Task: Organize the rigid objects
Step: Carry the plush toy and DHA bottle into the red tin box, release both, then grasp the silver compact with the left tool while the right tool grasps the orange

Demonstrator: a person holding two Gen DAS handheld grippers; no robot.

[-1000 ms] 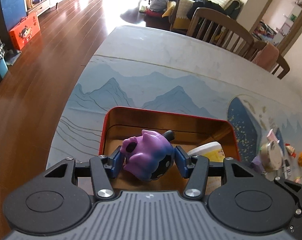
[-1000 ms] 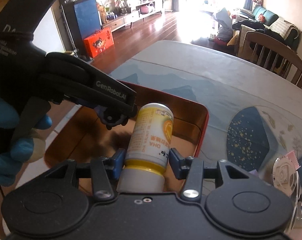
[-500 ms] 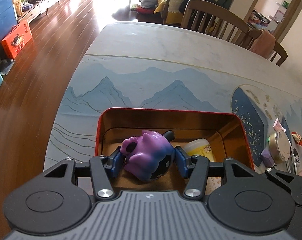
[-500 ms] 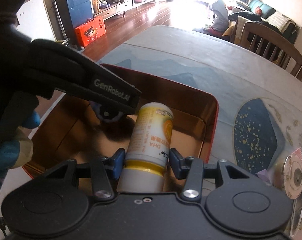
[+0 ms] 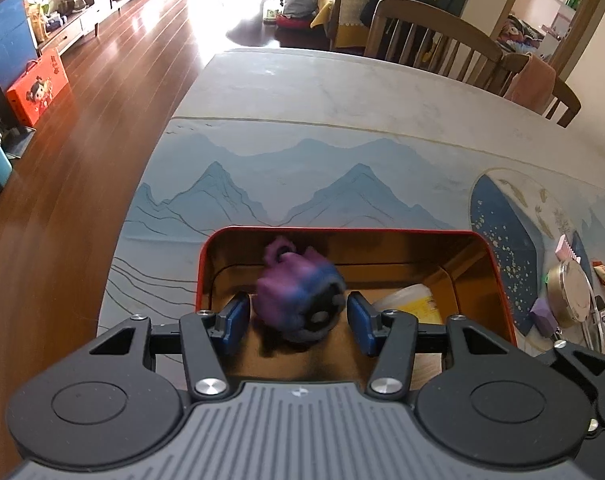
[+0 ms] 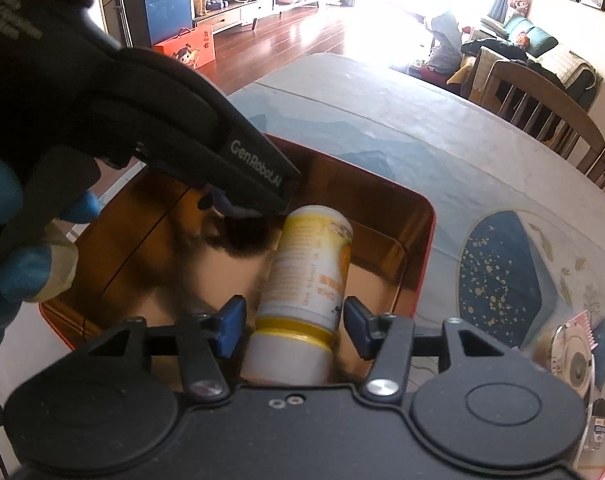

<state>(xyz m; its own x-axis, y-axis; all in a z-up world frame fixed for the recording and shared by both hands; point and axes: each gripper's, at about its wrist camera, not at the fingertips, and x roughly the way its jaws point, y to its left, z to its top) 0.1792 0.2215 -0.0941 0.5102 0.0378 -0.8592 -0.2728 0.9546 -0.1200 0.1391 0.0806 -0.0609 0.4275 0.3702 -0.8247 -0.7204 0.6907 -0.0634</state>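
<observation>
A red tin box (image 5: pixel 498 280) with a gold inside sits on the table's near edge. My left gripper (image 5: pixel 298 318) is open above it. The purple toy (image 5: pixel 298 292) is blurred between the blue pads and clear of them, over the box. My right gripper (image 6: pixel 294 326) is open too. The yellow and white bottle (image 6: pixel 306 280) lies between its pads with gaps on both sides, pointing into the box (image 6: pixel 422 216). The bottle also shows in the left wrist view (image 5: pixel 406 300). The left gripper's black body (image 6: pixel 174 120) crosses the right wrist view.
Small items lie on the table to the right of the box: a round tin (image 5: pixel 574 292), a pink comb (image 5: pixel 566 248), a purple block (image 5: pixel 542 314). Wooden chairs (image 5: pixel 430 36) stand at the far side. The table edge drops to the wooden floor (image 5: pixel 62 200) on the left.
Both grippers have opened. The purple toy has left the left pads and is dropping, blurred, into the box. The bottle has tilted free between the right pads.
</observation>
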